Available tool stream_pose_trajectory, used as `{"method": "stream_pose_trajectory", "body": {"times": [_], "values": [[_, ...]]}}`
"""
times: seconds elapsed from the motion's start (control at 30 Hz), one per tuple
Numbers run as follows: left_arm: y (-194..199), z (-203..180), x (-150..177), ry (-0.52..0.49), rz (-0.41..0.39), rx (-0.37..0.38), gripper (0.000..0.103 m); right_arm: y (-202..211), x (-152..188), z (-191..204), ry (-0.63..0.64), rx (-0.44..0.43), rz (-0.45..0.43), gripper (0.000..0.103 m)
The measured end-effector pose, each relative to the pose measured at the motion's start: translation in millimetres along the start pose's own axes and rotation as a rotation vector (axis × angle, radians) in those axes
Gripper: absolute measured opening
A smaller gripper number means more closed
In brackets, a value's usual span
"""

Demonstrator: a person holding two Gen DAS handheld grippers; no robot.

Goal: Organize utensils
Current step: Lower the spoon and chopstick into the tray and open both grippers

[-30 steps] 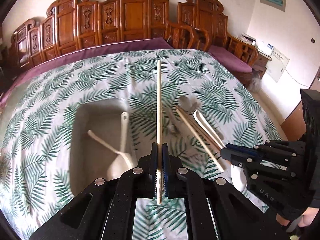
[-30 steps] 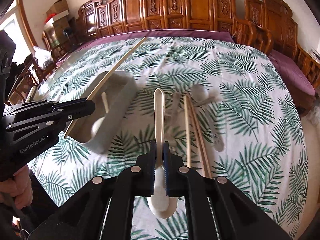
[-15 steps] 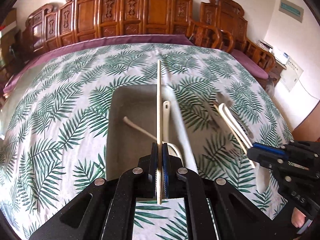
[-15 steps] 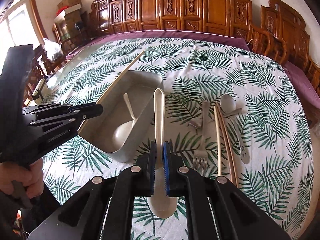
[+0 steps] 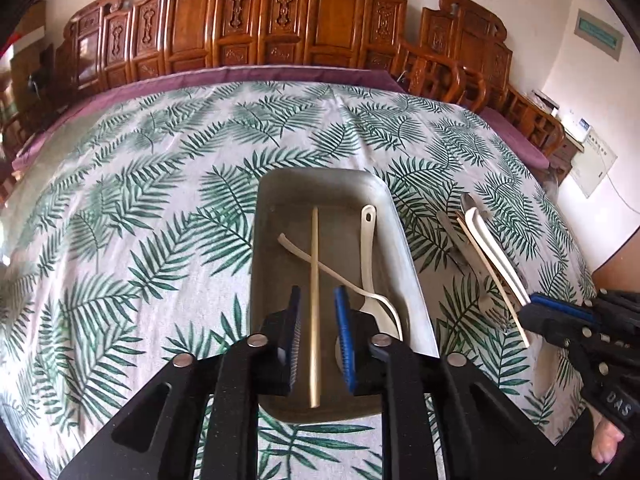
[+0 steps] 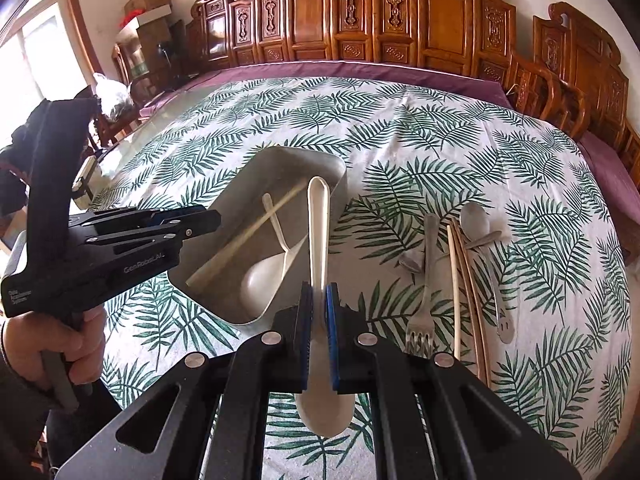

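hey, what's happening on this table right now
A person is sorting utensils into a grey tray with two handheld grippers. The left gripper is opening above the tray, and its chopstick now lies inside, clear of the pads, across the cream spoons. The right gripper is shut on another cream spoon. A fork, metal spoons and more chopsticks lie on the tablecloth.

Green fern-print white cloth [image 5: 140, 208], grey tray [image 5: 320, 184], cream spoon [image 6: 319, 240], blue-padded black grippers.

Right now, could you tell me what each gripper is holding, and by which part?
The right gripper clamps a white spoon on its handle near the bowl. The left gripper is opening and holds nothing; the chopstick lies in the tray.
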State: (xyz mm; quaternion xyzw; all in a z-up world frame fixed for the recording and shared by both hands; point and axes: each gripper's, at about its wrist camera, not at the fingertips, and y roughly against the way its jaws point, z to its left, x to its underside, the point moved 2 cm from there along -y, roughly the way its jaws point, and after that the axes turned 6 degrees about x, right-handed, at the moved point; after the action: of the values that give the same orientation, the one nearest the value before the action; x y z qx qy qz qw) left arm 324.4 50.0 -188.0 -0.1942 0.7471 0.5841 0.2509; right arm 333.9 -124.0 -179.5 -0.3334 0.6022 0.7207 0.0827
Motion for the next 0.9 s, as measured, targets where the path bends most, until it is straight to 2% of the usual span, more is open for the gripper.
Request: {"method": "stream_pose_trajectory", "body": {"times": [0.13, 0.33, 0.4, 0.6, 0.7, 0.9], "values": [[19, -1, 5, -0.050, -0.030, -0.015, 0.020, -3, -6, 3, 0.004, -0.008, -0.003, 0.008], [50, 5, 20, -0.071, -0.064, -0.012, 0.036, -9, -21, 10, -0.009, -0.039, -0.019, 0.008], [65, 9, 27, -0.074, -0.089, -0.020, 0.054, -12, -26, 13, -0.012, -0.047, -0.022, 0.008], [100, 24, 39, -0.056, -0.169, -0.045, 0.083, -23, -42, 28, -0.004, -0.076, -0.020, 0.008], [115, 32, 44, -0.051, -0.202, -0.068, 0.088, -28, -50, 37, 0.005, -0.084, -0.014, 0.008], [128, 43, 43, -0.048, -0.224, -0.073, 0.090, -39, -63, 52, -0.008, -0.073, -0.002, 0.008]]}}
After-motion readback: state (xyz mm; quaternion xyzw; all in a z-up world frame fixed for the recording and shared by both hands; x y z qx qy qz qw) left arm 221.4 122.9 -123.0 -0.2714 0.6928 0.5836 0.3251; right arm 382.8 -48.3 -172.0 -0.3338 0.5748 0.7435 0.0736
